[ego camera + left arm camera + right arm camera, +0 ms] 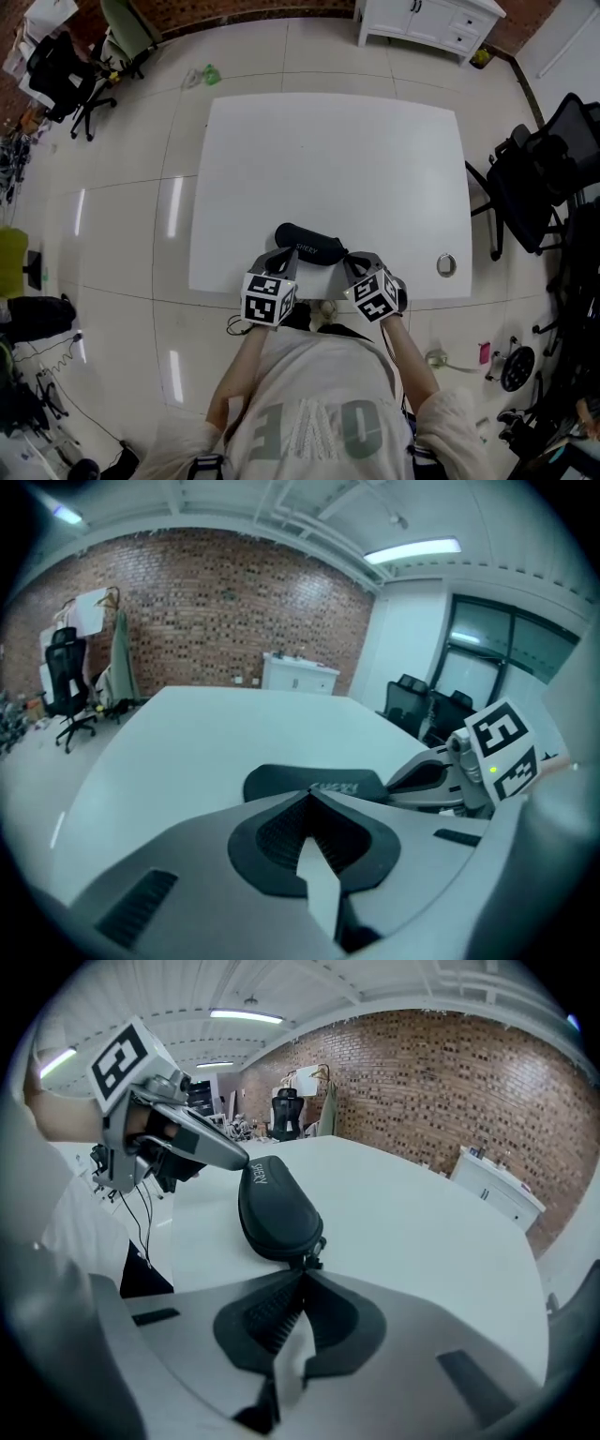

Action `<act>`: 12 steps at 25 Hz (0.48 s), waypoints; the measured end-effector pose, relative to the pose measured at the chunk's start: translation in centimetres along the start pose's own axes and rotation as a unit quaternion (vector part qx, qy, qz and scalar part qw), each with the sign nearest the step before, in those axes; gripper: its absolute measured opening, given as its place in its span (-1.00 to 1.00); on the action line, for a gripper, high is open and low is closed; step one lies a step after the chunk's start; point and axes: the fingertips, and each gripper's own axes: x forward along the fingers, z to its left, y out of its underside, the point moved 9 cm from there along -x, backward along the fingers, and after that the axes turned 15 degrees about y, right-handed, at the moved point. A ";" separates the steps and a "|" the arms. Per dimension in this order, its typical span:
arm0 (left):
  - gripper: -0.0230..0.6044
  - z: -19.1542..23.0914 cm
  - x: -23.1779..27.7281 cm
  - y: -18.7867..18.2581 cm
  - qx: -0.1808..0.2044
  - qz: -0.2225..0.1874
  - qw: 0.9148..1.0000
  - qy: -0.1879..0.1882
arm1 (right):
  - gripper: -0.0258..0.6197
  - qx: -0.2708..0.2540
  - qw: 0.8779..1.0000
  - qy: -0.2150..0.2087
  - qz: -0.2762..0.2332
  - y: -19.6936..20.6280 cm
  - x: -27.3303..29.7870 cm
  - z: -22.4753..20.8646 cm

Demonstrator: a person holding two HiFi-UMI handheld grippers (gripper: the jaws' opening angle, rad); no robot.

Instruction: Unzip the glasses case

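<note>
Pinching the zipper pull [314, 1251] at the right end of the glasses case [309, 242] in the closed fingers of the right gripper [305, 1274], pressing its left end with the shut left gripper [309, 794], lengthwise along the near edge of the tabletop [328, 159].

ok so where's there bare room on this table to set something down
The far half of the white table is bare, as are the strips either side of the glasses case. Crowded at the near edge, where the left gripper and right gripper meet the case, plus a round fitting near the right corner.
</note>
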 end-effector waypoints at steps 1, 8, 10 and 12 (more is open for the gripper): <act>-0.91 0.9 -0.3 0.5 -0.016 0.003 1.000 -0.012 | -0.92 -0.001 1.000 -0.002 0.000 0.1 -0.1 0.1; -0.91 3.0 1.9 -0.7 -0.019 -0.001 0.999 -0.027 | -0.92 -0.053 0.997 -0.052 -0.011 0.6 -1.6 3.0; -0.91 3.3 3.2 -1.5 -0.002 0.007 1.000 -0.019 | -0.92 -0.071 0.995 -0.069 -0.018 0.3 -2.0 4.3; -0.91 2.8 3.4 -2.6 0.022 -0.003 1.000 -0.022 | -0.92 -0.076 0.994 -0.075 -0.021 0.0 -2.1 5.3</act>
